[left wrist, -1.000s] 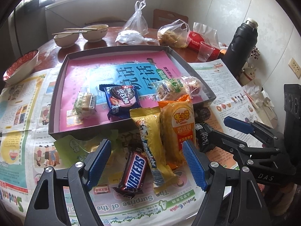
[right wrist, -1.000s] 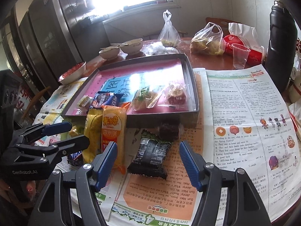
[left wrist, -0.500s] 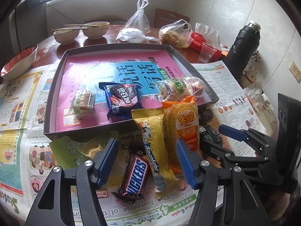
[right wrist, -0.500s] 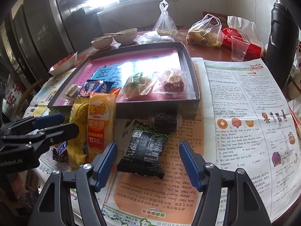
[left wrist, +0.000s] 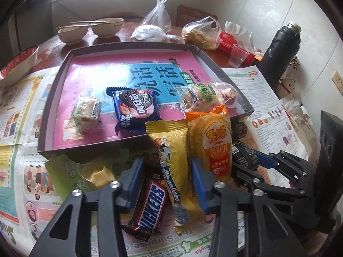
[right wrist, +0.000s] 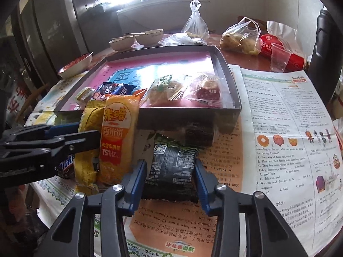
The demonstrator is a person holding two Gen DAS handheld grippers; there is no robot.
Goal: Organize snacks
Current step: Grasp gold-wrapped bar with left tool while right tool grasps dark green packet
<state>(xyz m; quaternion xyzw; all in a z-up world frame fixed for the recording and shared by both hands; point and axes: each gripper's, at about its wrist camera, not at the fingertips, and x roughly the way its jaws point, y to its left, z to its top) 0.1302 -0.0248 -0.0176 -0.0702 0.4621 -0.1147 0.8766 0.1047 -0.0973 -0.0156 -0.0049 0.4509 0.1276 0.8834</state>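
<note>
Round wooden surface (left wrist: 55, 49) under newspaper (right wrist: 285, 115), bowls (left wrist: 107, 26) by the window. Left hand-held gripper (left wrist: 166, 181) part open around chocolate bar (left wrist: 151, 206) and yellow packet (left wrist: 171, 158); right hand-held gripper (right wrist: 170, 185) part open, straddling black packet (right wrist: 172, 162) before the tray (right wrist: 188, 115); flask (left wrist: 278, 49) far right.

Right gripper (right wrist: 170, 174) straddling black snack packet (right wrist: 172, 171) on newspaper (right wrist: 285, 128), dark tray (right wrist: 227, 72) behind, left gripper (right wrist: 85, 129) beside

You've got four wrapped snacks in the tray (left wrist: 53, 98): a green-wrapped biscuit (left wrist: 86, 112), a blue cookie pack (left wrist: 134, 107), and two clear-wrapped pastries (left wrist: 199, 95) (left wrist: 228, 92). Five more sit on the newspaper (right wrist: 289, 128): Snickers bar (left wrist: 152, 206), yellow candy bag (left wrist: 171, 160), orange rice-cracker bag (left wrist: 214, 145), black packet (right wrist: 172, 167), dark cake (right wrist: 199, 133). Two beige bowls (left wrist: 72, 35) (left wrist: 107, 29) stand behind.
</note>
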